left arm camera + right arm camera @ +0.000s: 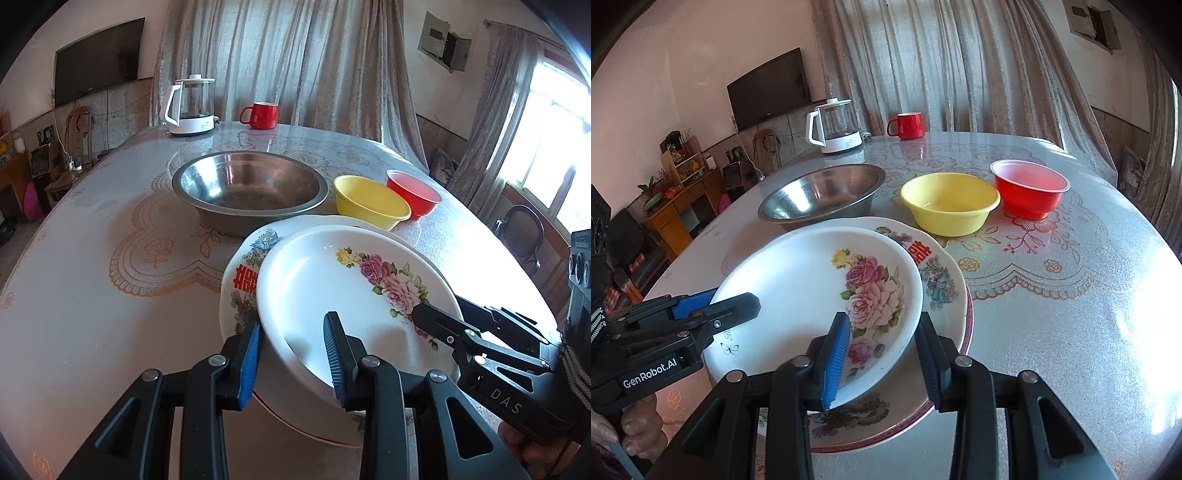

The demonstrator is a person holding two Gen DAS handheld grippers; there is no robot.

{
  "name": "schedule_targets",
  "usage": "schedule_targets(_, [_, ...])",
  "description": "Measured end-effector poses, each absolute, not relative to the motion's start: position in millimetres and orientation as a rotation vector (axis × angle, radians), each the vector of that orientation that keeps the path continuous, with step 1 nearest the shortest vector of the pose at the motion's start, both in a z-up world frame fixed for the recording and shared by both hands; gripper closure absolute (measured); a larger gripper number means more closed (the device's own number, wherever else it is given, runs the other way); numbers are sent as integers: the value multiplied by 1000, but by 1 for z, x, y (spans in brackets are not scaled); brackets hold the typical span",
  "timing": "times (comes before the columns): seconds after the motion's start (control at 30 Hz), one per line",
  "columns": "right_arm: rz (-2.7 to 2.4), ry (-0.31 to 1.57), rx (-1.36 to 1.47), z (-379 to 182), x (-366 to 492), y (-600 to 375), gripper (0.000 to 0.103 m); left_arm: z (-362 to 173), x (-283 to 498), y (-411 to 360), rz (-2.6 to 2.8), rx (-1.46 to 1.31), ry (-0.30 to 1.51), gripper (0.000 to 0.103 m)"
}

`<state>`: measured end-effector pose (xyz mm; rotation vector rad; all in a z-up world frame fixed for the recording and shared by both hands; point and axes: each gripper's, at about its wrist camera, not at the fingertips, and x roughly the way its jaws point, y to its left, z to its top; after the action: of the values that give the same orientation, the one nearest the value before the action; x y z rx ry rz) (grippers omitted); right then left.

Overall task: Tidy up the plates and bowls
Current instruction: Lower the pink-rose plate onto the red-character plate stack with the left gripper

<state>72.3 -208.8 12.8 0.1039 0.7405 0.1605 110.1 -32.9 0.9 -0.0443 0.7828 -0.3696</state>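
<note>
The steel basin (249,188) stands toward the far edge of the surface (92,258). The yellow bowl (369,203) is just beside it on the right, and the red bowl (413,192) comes next in the row.

In front of them, toward the near edge, the rose plate (332,280) lies off-centre and somewhat tilted on the larger plate with the red character (240,280).

The left gripper (293,325) straddles the rose plate's near-left rim, with one blue pad outside the rim and the other finger inside the well. The right gripper (882,321) does the same at the near-right rim. For either pair of fingers, I cannot tell whether they are clenched on the rim or only standing around it.

The step in hand looks like seating the rose plate squarely on the larger one. To do that well:

- Keep both hands at the same height so the plate comes down flat rather than on one edge.
- Nudge it toward the middle of the lower plate until the two rims run evenly all round.
- Loosen both pairs of fingers only when the plate no longer rocks.
- Draw the fingers back toward the near edge without hooking the rim. Glazed plates slide easily on each other.
- Keep the move low and short, since the yellow bowl sits close behind.
</note>
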Motion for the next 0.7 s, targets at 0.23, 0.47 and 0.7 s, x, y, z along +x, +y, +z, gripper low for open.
schedule_targets(0.23, [141,728,109,15,69,-209,63,8,106,-29,-351,-50,753,70])
schedule_targets(0.47, [144,718,123,16,65,-212,63,12,101,-21,-332,-71,746,71])
schedule_targets(0.7, [143,710,75,15,64,-206,63,7,96,-24,-310,-42,757,71])
